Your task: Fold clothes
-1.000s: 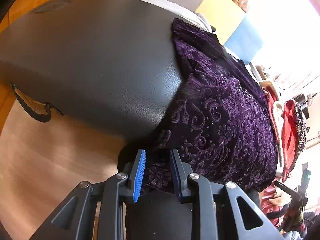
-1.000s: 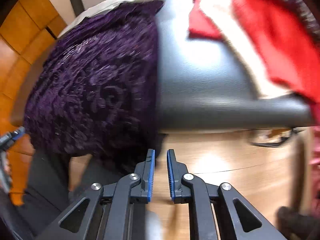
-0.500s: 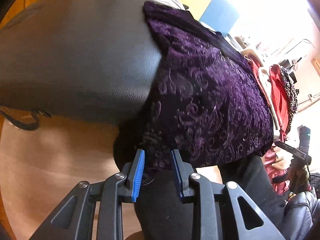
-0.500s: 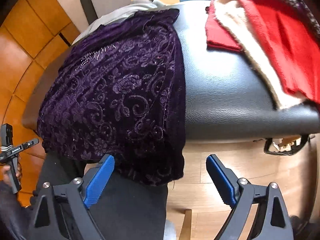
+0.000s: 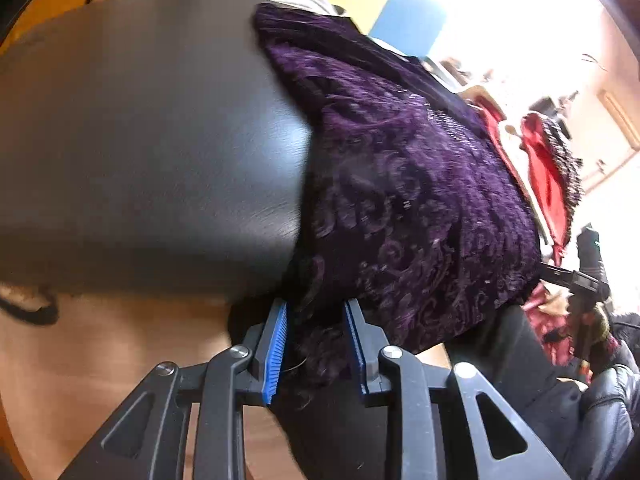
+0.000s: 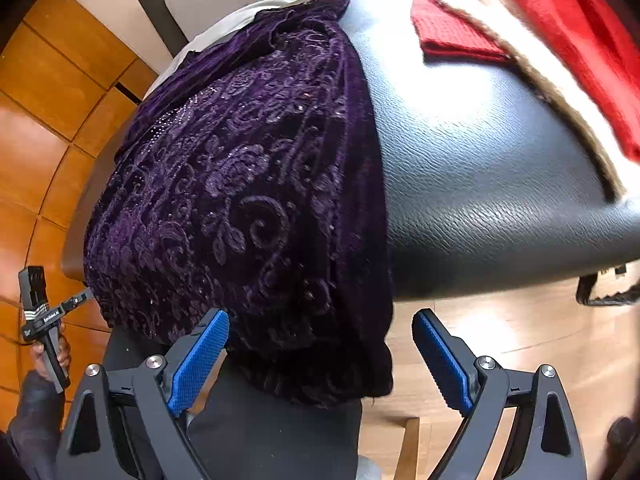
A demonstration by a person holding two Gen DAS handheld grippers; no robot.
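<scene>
From here the purple garment [image 5: 420, 208] smears with motion blur in the left wrist view, its hem lost in shadow between the left gripper [image 5: 316, 344] fingers, so contact is unclear. The red clothes [image 6: 560, 20] run off the frame's edge. The window corner is blown out to white.

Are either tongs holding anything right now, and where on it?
The left tongs pinch the purple garment at its hanging bottom corner. The right tongs are open around its hem, holding nothing.
</scene>
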